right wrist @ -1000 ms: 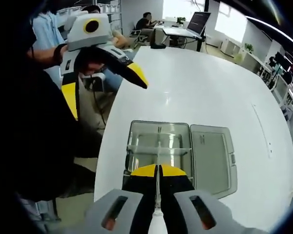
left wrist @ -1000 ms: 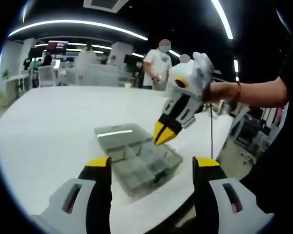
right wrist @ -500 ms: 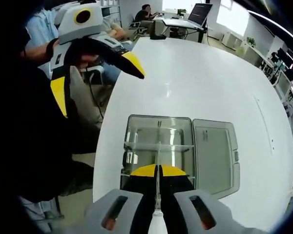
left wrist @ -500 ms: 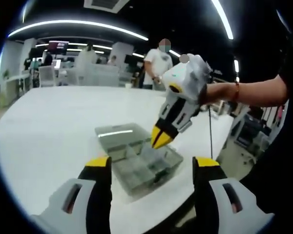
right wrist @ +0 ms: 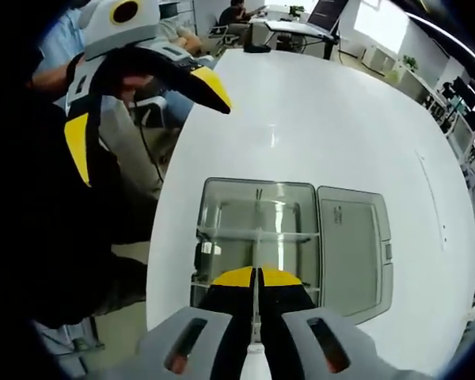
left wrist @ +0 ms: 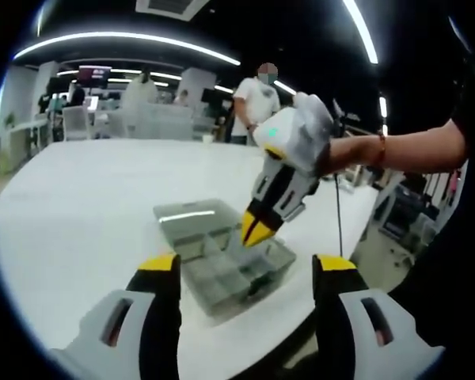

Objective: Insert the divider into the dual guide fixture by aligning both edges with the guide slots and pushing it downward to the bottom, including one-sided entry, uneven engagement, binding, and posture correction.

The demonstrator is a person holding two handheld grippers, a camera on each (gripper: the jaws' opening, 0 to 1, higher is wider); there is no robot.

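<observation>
Two grippers: one hangs back, one works over the box, and the split makes sense, since a thin plate needs one steady pinch and a free view.
Left gripper: jaws spread wide and empty, held off the near-left corner of the worktop; it leaves the box uncrowded, ready to steady it if the plate binds.
Fixture: clear open box, cross wall already inside, lid folded flat to its right; it sits close to the worktop's near edge.
Divider: thin clear plate, seen edge-on, standing between the right jaws and aimed down the box's centre line, tip over the near compartment.
Right gripper: jaws pressed together on the divider, nose tilted down at the box; whether both plate edges sit in the slots I cannot tell.
Room to move: open white worktop beyond and right of the lid; little margin on the near side, so I judge any correction should stay mostly vertical.
</observation>
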